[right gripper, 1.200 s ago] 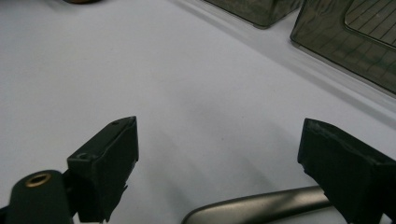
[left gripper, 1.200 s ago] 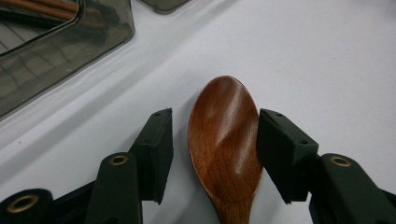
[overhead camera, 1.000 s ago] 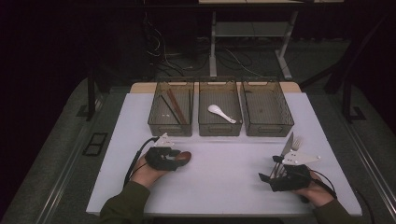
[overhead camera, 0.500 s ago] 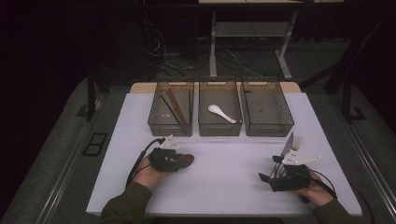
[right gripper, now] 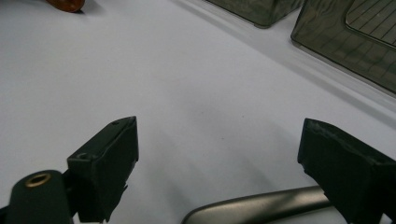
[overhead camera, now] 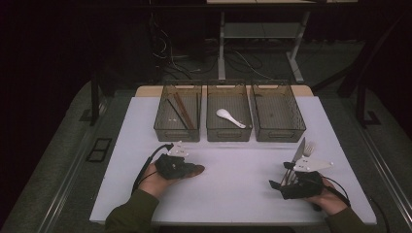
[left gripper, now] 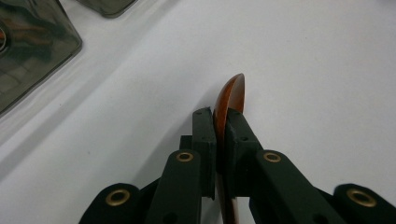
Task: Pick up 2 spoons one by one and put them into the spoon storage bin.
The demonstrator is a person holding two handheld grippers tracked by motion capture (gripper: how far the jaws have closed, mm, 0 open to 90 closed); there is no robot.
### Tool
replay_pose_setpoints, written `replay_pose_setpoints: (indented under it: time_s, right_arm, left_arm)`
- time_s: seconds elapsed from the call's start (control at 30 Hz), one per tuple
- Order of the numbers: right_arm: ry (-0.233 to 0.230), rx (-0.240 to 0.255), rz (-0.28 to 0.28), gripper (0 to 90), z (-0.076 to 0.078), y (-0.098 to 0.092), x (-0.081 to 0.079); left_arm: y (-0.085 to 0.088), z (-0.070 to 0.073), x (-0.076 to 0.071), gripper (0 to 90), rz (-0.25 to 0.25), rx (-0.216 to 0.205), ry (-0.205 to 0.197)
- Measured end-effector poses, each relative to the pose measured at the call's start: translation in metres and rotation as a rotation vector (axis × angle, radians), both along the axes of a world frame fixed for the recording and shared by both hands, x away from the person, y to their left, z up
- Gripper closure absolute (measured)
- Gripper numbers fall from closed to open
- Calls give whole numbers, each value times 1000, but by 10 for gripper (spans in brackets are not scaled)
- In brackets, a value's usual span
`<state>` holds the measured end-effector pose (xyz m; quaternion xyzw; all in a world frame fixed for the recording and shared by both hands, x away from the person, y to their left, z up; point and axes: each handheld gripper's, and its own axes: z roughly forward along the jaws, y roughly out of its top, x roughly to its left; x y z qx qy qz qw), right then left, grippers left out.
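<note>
Left gripper (left gripper: 221, 128) has just been closing and now clamps the wooden spoon (left gripper: 229, 100) edge-on, low over the white bench (overhead camera: 243, 189) — lift it straight and level. Right gripper (right gripper: 219, 163) rests apart beside the knife (overhead camera: 298, 151).

Three bins (overhead camera: 231, 112) stand in a row on the table (overhead camera: 228, 189): behind the middle bin's front wall lies a spoon (overhead camera: 230, 117), chopsticks (overhead camera: 183, 110) in the bin left of it, knife (overhead camera: 298, 151) and fork (overhead camera: 308, 148) right-front.
</note>
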<state>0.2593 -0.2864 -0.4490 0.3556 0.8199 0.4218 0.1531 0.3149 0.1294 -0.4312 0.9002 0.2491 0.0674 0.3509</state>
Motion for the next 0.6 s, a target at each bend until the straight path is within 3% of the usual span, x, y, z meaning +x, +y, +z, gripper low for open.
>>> replay_pose_setpoints:
  time_s: [0.43,0.6]
  right_arm:
    - [0,5,0,121,1,-1,-1]
    - [-1,2,3,121,0,0,0]
  left_arm:
    - [-3,3,-4,839,-14,20,-4]
    - [-2,9,-5,839,-9,-3,-24]
